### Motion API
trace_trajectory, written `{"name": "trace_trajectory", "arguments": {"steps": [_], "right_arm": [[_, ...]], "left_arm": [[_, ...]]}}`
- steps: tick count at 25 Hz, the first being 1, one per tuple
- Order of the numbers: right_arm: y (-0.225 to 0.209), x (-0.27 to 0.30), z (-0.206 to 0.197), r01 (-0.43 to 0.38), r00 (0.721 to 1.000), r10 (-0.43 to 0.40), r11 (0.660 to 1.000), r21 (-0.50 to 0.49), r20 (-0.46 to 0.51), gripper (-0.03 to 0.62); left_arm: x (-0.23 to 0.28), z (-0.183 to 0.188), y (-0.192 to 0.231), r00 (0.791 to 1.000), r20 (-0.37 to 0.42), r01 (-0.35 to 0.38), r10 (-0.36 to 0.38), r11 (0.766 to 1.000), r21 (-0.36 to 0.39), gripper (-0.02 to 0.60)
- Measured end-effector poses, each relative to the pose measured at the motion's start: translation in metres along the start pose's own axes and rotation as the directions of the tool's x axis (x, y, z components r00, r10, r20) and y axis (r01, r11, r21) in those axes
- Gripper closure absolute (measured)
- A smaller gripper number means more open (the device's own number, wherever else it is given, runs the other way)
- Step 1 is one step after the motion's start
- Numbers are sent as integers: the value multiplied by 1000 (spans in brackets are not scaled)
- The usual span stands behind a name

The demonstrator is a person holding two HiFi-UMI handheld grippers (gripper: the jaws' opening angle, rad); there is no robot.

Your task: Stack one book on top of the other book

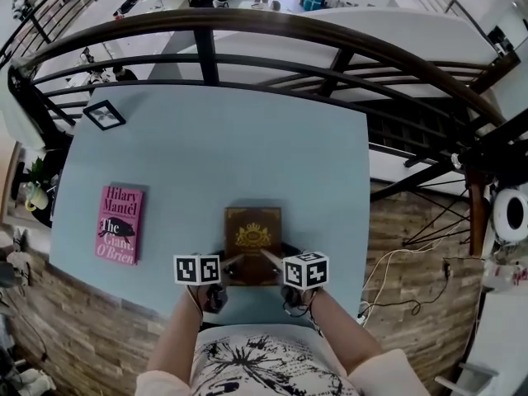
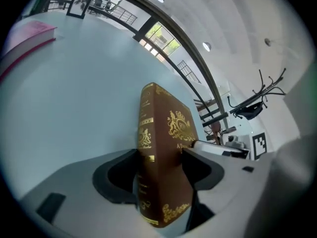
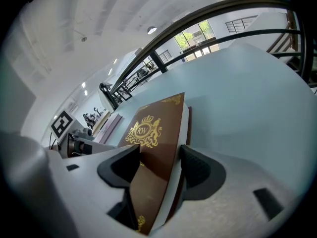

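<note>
Head view: the brown book (image 1: 252, 233) with a gold crest on its cover sits low in the centre of the frame, on the pale blue table (image 1: 214, 147), close to that table's near edge. Both grippers reach to its near end from the bottom of the frame. The left gripper (image 1: 234, 261) comes in at the book's lower left corner. In the left gripper view its jaws stand spread wide, with the gilt spine upright between them, one jaw on each side and close against it. The right gripper (image 1: 270, 258) comes in at the lower right corner. In the right gripper view its jaws are clamped on that corner, one pad on the crested cover and the other against the page edge and back board.

Well apart, at the left of the frame, the pink book (image 1: 120, 223) lies flat, cover up. Farther up and left, a small black picture frame (image 1: 105, 115) rests near the table's far corner – beyond it, a dark curved railing (image 1: 247, 27) arcs across the top. A patterned shirt (image 1: 264, 361) fills the bottom edge.
</note>
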State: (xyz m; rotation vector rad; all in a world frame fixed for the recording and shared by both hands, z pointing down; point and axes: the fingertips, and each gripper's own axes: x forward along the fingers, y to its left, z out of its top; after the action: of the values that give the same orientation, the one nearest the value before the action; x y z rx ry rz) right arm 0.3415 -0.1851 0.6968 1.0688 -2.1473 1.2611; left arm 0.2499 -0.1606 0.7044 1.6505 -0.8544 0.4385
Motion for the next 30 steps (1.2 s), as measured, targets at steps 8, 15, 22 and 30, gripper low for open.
{"name": "trace_trajectory", "arguments": {"steps": [8, 15, 22, 30], "right_arm": [[3, -11, -2, 80, 997, -80, 996, -33, -10, 368], [23, -27, 1, 70, 997, -70, 998, 2, 18, 368], [66, -12, 15, 108, 992, -107, 994, -20, 71, 368], [163, 59, 24, 161, 978, -163, 987, 29, 134, 367]], "left_arm": [[-5, -10, -9, 997, 42, -57, 58, 998, -23, 307], [-31, -8, -20, 992, 89, -90, 90, 996, -1, 307], [-68, 11, 0, 995, 74, -65, 61, 996, 65, 307], [-149, 49, 85, 998, 39, -60, 54, 986, 158, 307]]}}
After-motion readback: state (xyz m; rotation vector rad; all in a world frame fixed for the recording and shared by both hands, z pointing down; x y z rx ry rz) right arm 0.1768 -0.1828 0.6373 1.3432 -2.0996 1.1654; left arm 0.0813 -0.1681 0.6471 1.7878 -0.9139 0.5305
